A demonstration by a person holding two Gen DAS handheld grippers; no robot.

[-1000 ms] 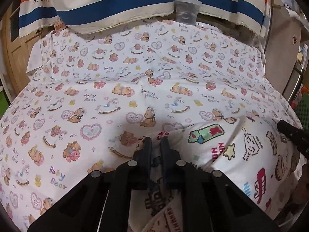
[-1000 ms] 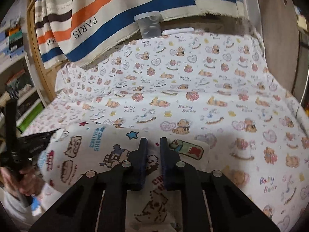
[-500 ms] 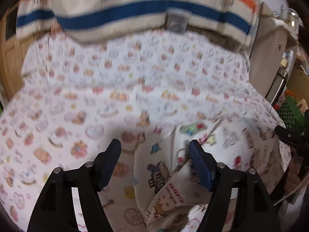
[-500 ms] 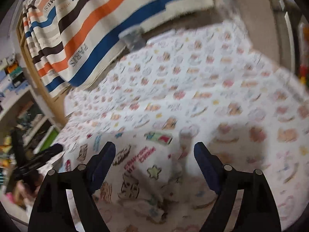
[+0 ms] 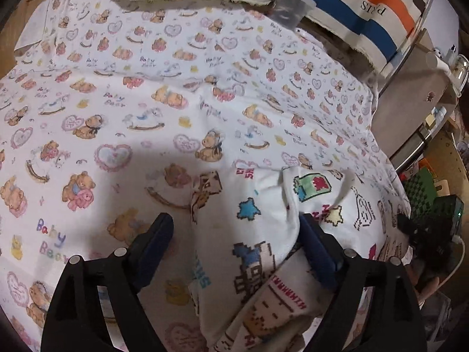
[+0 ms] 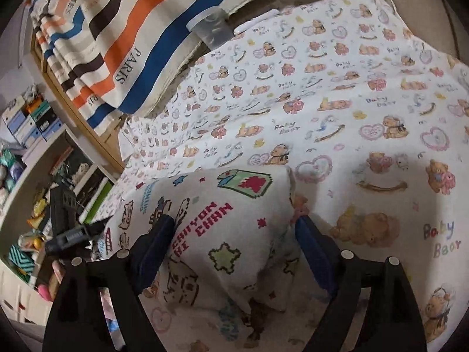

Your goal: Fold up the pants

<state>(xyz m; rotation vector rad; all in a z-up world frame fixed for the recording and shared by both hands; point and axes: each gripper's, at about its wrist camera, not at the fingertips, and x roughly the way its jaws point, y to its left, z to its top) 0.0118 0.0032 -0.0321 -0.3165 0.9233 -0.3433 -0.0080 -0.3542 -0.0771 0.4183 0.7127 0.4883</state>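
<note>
The white cotton pants w/ pixel-style cartoon prints (image 5: pixel 263 228) lie bunched on the tabletop, which is covered by a white "Baby Bear" teddy-print cloth (image 5: pixel 123 123), at its near edge. A sec ago both grippers were pinched shut on the fabric; now both have let go.

Left gripper (image 5: pixel 236 228): jaws wide, have just been opening. A fold of the pants sits between the blue pads, nearer the right one; whether it touches that pad I can't tell. Left pad is over bare cloth.

Right gripper (image 6: pixel 234 228): jaws wide too, opened then eased in a bit. The pants' folded end w/ green-and-red patch print (image 6: pixel 243 182) lies between the pads, not pinched; the fabric's edge looks to be just at the right pad.

Vs earlier: the pants have slumped into a looser heap, and both views are tilted more.

At the far edge: a clear plastic cup (image 6: pixel 209 28) and a cream fabric w/ blue, orange and brown stripes, "PARIS" lettering (image 6: pixel 129 44). Left gripper also shows dark at the left of the right wrist view.
</note>
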